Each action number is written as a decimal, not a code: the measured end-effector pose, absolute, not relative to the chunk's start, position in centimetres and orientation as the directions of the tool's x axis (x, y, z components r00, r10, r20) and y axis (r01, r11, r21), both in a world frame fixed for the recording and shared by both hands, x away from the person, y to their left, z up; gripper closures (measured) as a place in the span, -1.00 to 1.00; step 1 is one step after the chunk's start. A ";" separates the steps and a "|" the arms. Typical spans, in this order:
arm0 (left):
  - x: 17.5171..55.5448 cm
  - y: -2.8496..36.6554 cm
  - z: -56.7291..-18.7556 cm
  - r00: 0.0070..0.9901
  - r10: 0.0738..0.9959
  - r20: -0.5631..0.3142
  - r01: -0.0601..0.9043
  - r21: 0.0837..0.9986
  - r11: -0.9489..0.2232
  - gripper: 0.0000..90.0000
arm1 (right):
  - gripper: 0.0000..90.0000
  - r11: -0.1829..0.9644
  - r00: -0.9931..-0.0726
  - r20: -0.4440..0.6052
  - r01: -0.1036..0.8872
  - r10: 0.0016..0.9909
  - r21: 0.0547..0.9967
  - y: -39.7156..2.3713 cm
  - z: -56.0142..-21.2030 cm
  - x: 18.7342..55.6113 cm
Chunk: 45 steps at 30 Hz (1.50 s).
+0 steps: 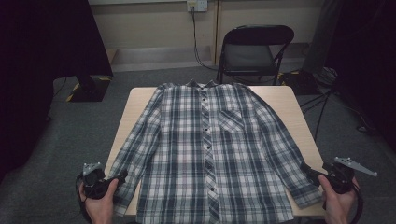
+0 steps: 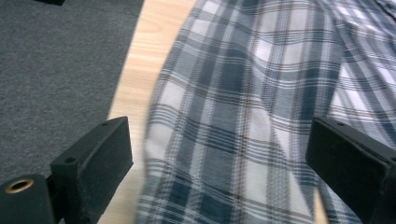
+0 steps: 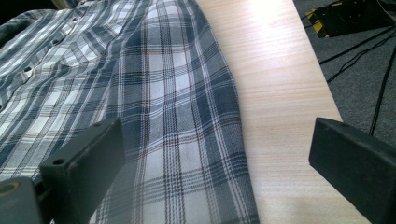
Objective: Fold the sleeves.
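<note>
Plaid button shirt (image 1: 208,149): lies flat, front up, collar at the far edge of the light wooden table (image 1: 285,100), sleeves spread along both sides. Left gripper (image 1: 122,177): jaws wide apart, empty, at the left cuff. Right gripper (image 1: 306,169): jaws wide apart, empty, beside the right sleeve. Folding chair (image 1: 254,49) beyond the table.

Blue-and-white plaid shirt (image 1: 205,149), pale wood-grain table (image 1: 289,112), black folding chair (image 1: 254,49), grey carpet (image 1: 84,135)

Shirt (image 1: 205,149) on table (image 1: 280,100) — chair (image 1: 254,49) behind
</note>
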<state>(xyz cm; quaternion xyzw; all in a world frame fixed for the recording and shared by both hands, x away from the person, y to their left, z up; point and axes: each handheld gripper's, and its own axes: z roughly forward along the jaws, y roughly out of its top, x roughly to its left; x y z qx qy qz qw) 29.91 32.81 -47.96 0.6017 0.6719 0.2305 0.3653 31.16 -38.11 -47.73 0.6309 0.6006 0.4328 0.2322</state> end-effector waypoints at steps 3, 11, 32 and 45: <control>30.4 33.5 -48.0 -0.021 0.972 -0.232 0.642 0.742 0.191 -0.84 | -0.94 -0.168 -0.105 0.269 0.553 0.957 0.816 -38.0 -47.7 31.1; 33.2 34.4 -47.1 -0.015 0.975 -0.221 0.648 0.740 0.178 -0.80 | -0.94 -0.167 -0.103 0.271 0.568 0.957 0.806 -37.9 -48.0 31.6; 31.8 34.5 -49.1 0.069 0.979 -0.189 0.723 0.686 0.082 -0.35 | -0.94 -0.155 -0.116 0.267 0.571 0.957 0.806 -37.8 -47.9 31.5; 31.7 34.5 -49.0 0.053 0.985 -0.164 0.726 0.684 0.074 0.27 | -0.95 -0.168 -0.111 0.281 0.577 0.953 0.799 -37.9 -48.0 31.6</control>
